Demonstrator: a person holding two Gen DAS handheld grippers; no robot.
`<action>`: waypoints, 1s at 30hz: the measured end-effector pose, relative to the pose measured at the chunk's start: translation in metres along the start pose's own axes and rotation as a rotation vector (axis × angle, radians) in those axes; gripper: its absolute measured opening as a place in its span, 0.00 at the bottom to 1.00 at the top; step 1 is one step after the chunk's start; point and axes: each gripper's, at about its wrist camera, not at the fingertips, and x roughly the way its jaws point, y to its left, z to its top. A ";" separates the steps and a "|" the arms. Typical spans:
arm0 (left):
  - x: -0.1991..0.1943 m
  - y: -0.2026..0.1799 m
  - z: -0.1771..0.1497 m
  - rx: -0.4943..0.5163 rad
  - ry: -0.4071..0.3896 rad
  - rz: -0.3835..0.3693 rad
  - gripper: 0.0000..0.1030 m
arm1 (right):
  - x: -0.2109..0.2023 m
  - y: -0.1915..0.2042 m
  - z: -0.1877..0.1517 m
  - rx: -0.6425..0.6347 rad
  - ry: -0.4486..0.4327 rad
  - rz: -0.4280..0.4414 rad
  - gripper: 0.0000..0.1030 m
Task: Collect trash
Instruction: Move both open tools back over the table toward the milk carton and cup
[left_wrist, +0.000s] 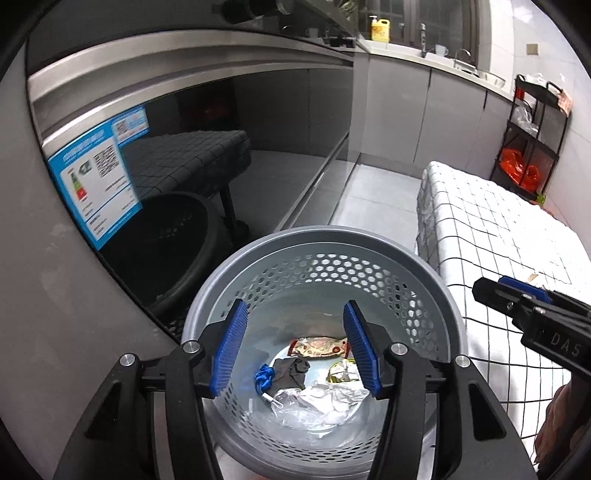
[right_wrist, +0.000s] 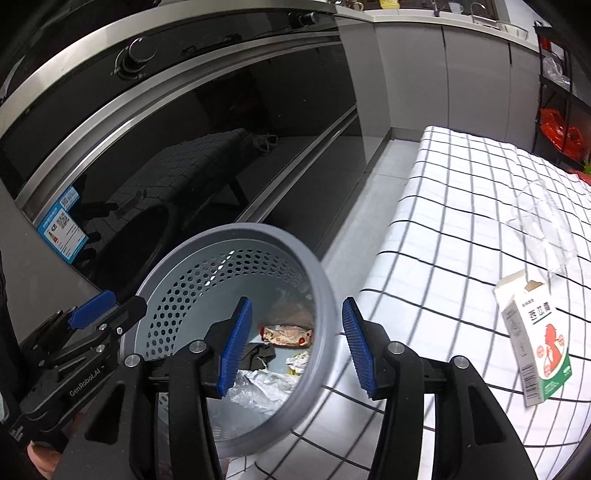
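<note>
Already both my jaws stood parted and empty over the grey perforated bin (left_wrist: 321, 280), which sat on the floor between the dark oven front (left_wrist: 192, 158) on the left and the checked counter (left_wrist: 517, 229) on the right. My left gripper (left_wrist: 295, 347) hung above the middle of the bin's mouth; my right gripper (right_wrist: 297, 347) straddled its right rim, one pad over the opening, the other over the cloth. Nothing lay between either pair of pads.

In the bin's bottom lay the trash gathered so far: a red snack wrapper (left_wrist: 319, 347), a dark scrap (left_wrist: 291, 371), a blue twist of cord (left_wrist: 263, 377) and crumpled clear plastic (left_wrist: 325, 404).

I judged the chief risk to be the rim. My right gripper sat so near it that a careless swing toward the counter could clip the bin and tip it, spilling what was collected. The two grippers also hung close together, so they might knock each other if both moved at once.

Only the right wrist view showed what remained: a milk carton (right_wrist: 535, 343) lying tilted on the cloth to the right, and a clear plastic bag (right_wrist: 543, 229) farther off, faint enough to be missed. The left wrist view showed neither, but looked straight down into the bin and gave the fuller picture of its contents.
</note>
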 end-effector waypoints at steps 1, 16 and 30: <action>-0.001 -0.005 0.000 0.009 -0.004 -0.005 0.54 | -0.004 -0.004 -0.001 0.006 -0.006 -0.004 0.50; -0.017 -0.069 -0.007 0.076 -0.036 -0.111 0.58 | -0.054 -0.068 -0.006 0.080 -0.090 -0.106 0.57; -0.020 -0.142 -0.016 0.179 -0.033 -0.176 0.60 | -0.095 -0.157 -0.009 0.205 -0.150 -0.194 0.59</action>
